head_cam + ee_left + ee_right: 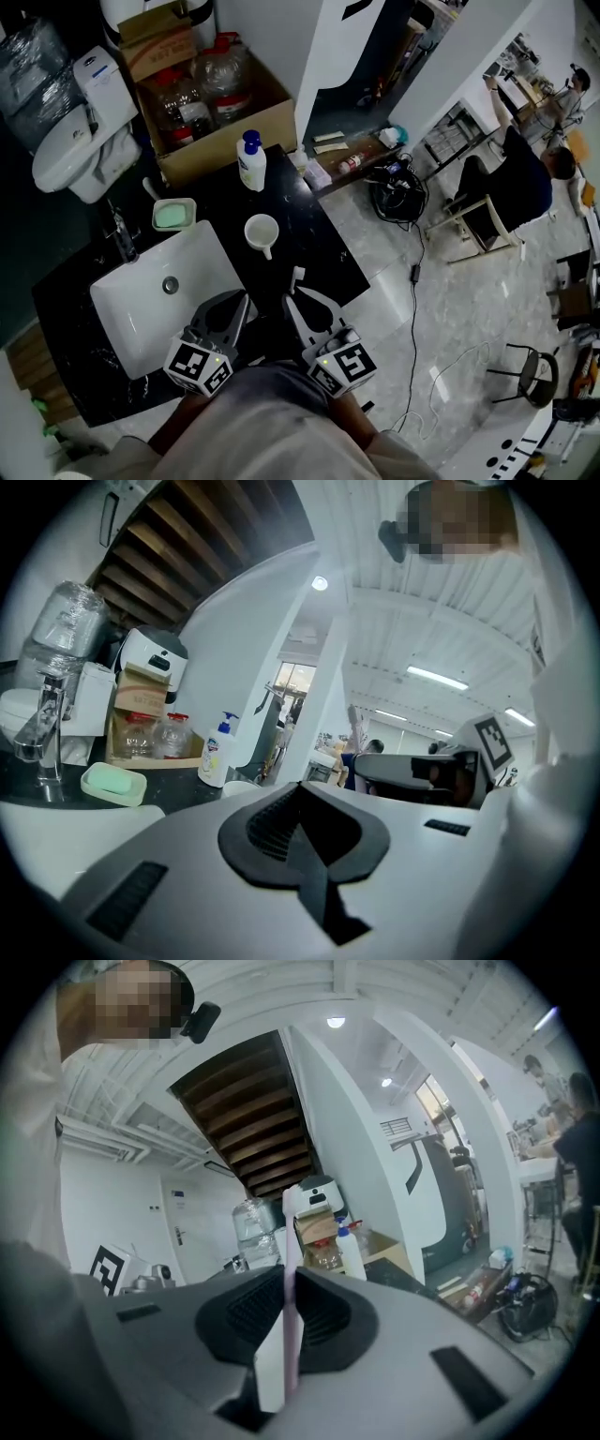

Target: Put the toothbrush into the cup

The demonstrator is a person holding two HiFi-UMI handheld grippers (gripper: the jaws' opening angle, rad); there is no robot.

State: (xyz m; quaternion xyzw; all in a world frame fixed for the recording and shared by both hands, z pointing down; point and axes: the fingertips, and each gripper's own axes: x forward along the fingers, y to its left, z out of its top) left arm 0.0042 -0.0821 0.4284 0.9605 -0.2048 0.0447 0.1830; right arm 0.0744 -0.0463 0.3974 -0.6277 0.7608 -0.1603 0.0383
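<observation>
A white cup [262,232] with a handle stands upright on the black counter [323,253], right of the sink; its rim [237,787] peeks over my left jaws. My right gripper [293,300] is shut on a pale pink toothbrush [289,1335], which stands up between the jaws. Its head [298,275] points toward the cup and is still short of it. My left gripper [241,304] is beside it over the sink's right edge. The left gripper [302,825] has its jaws shut, with nothing between them.
A white sink [141,300] with a faucet [122,234] takes the counter's left. Behind the cup are a green soap dish [174,214], a pump bottle [251,161] and a cardboard box [220,112] of bottles. Cables [398,187] and chairs are on the floor at right.
</observation>
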